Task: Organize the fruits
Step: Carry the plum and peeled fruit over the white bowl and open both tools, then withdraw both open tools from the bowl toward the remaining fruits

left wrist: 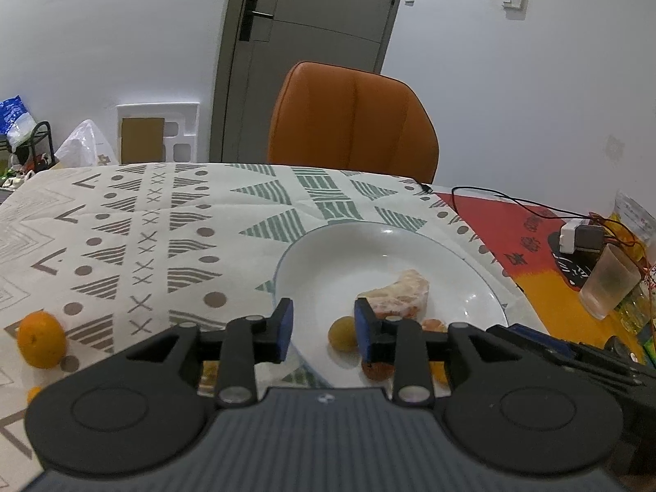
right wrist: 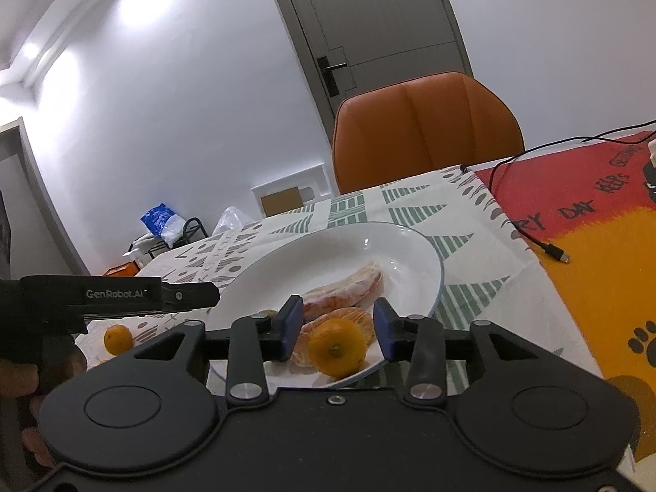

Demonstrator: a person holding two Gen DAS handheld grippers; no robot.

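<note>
My left claw (left wrist: 323, 330) hangs released and empty over the near rim of the white plate (left wrist: 463, 262). The loose orange (left wrist: 41, 339) lies well to its left on the patterned tablecloth (left wrist: 164, 221), so this hand is the nearer one, I judge. My right claw (right wrist: 337, 330) stands parted around a small orange (right wrist: 337, 352) at the plate's front edge, pads apart from it. An orange chair (right wrist: 426, 131) and a grey door (right wrist: 381, 20) stand beyond.

Table (left wrist: 254, 205) under patterned cloth (left wrist: 164, 221) bearing white plate (left wrist: 471, 270), mandarin (left wrist: 41, 340)
</note>
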